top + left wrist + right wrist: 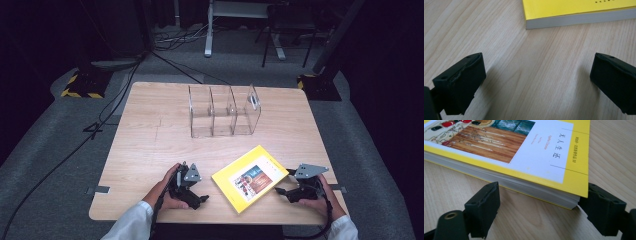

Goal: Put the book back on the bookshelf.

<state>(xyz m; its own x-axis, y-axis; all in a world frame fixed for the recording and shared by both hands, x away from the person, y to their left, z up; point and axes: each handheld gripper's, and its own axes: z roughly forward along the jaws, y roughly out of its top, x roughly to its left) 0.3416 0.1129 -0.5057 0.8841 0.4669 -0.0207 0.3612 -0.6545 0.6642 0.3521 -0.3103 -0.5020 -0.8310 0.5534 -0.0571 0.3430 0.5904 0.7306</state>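
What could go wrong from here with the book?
The right gripper stands open around one corner of the book; closing there would likely pinch only a few pages or tilt the book rather than lift it flat. The left gripper is open over bare table, apart from the book, so the far side has no support and the book may slide. The clear organizer has narrow slots; a tilted book could catch on a divider.

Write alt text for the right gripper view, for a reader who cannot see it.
A yellow paperback book lies flat on a light wooden table, one corner pointing at the camera. The right claw is open, its two black jaws standing either side of that corner, close to the page edges.
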